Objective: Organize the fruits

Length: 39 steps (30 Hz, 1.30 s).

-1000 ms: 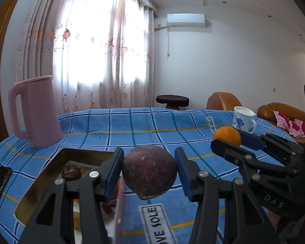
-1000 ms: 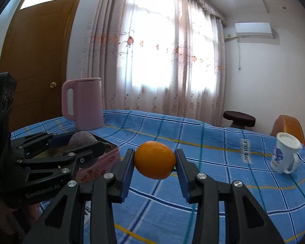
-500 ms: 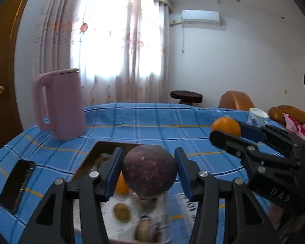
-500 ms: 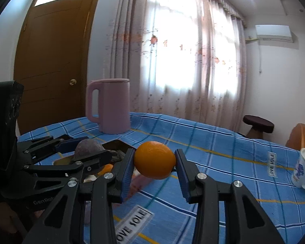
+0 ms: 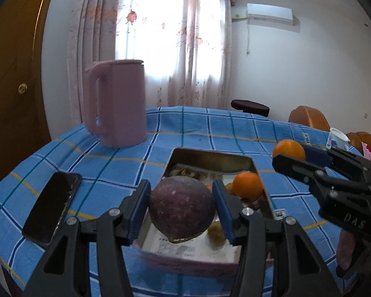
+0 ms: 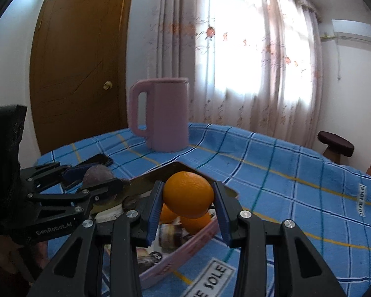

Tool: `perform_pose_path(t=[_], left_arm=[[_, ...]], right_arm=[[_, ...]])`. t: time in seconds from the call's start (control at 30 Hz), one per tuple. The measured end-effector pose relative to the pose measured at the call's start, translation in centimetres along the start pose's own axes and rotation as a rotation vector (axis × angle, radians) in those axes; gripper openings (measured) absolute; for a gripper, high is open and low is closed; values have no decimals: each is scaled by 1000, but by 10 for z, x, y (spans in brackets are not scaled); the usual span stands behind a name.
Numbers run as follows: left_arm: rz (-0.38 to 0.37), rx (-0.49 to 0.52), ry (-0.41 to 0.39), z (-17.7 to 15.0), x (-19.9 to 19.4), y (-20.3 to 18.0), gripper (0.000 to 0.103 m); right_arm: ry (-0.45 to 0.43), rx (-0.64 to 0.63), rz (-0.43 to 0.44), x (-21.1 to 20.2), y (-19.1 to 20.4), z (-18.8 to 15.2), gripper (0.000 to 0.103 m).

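Nearest me, my left gripper [image 5: 182, 209] pinches a passion fruit [image 5: 181, 207] between both blue pads, held above the near end of the tray [image 5: 211, 157]. My right gripper [image 6: 188, 206] pinches an orange [image 6: 188, 193] the same way, over the tray's right side as the right wrist view shows it.

Step in hand, as I judge it: set both fruits into the tray. To do it well I'd lower each until the fruit nearly rests on the tray floor, then part the pads slowly — both fruits are round and will roll if dropped. I'd pick bare floor, not the top of fruit already there, and bring the 2 grippers down apart from each other so they don't knock.

Passion fruit: dull purple-brown, mottled, matte skin, roughly spherical. Orange: bright, smooth, slightly oval.

In the tray: at least 2 more oranges [image 6: 195, 220] and some small dark items I can't identify.

Farther out on the blue checked cloth [image 5: 235, 128]: a phone [image 5: 52, 208] at left, then a pink kettle [image 5: 116, 102].
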<state>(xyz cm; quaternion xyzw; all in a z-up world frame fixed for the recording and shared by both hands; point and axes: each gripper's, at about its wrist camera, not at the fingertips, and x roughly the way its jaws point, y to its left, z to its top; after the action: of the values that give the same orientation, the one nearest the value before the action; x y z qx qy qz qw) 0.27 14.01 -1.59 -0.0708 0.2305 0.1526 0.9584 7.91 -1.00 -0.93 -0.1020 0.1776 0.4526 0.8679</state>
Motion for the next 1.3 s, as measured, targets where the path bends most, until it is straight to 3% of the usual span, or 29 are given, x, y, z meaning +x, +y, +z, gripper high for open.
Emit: perform_pose_path(t=[0.4, 0.57, 0.67, 0.73, 0.9, 1.03, 1.3], left_arm=[[-20, 0, 62, -14, 12, 2, 54], [1, 14, 24, -11, 3, -1, 58], [21, 18, 15, -9, 1, 0, 60], [22, 8, 11, -8, 0, 2, 67], [18, 18, -21, -6, -10, -3, 79], [15, 35, -48, -5, -18, -10, 95], [7, 51, -67, -1, -26, -17, 97]], right_arm=[[108, -25, 35, 24, 16, -17, 42], [116, -38, 40, 24, 20, -17, 43], [117, -27, 29, 23, 18, -18, 53], [103, -8, 24, 19, 15, -18, 63], [72, 16, -19, 5, 7, -21, 65], [49, 36, -59, -10, -2, -21, 66], [-2, 40, -89, -28, -6, -14, 73]])
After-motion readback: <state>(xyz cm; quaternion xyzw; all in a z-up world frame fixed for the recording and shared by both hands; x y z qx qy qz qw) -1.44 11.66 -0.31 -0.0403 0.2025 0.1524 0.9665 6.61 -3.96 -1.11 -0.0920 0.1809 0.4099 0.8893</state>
